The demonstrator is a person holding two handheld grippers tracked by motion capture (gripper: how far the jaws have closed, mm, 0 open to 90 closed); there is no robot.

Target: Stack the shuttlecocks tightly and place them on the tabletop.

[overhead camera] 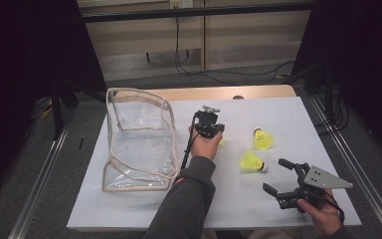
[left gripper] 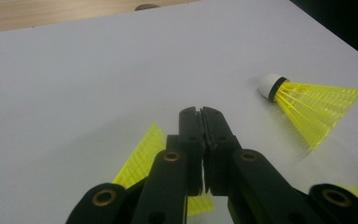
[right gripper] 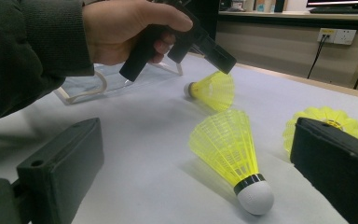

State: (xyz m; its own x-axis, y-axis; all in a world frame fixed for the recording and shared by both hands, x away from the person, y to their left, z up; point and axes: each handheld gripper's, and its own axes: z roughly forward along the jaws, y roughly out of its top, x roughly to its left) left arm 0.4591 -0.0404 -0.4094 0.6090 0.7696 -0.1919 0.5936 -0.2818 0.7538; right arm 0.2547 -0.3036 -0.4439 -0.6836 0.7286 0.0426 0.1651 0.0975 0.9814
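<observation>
Three yellow shuttlecocks lie on a white board. My left gripper points down at one shuttlecock. Its jaws are pressed together on the rim of that skirt, and the cork points toward the bag. A second shuttlecock lies on its side just ahead of my right gripper, which rests open near the board's front right and touches nothing. The third shuttlecock sits farther back.
A clear plastic bag with beige trim stands open at the board's left, beside the left hand. The wooden table edge runs along the back. Metal rails flank the table, and cables lie on the floor behind.
</observation>
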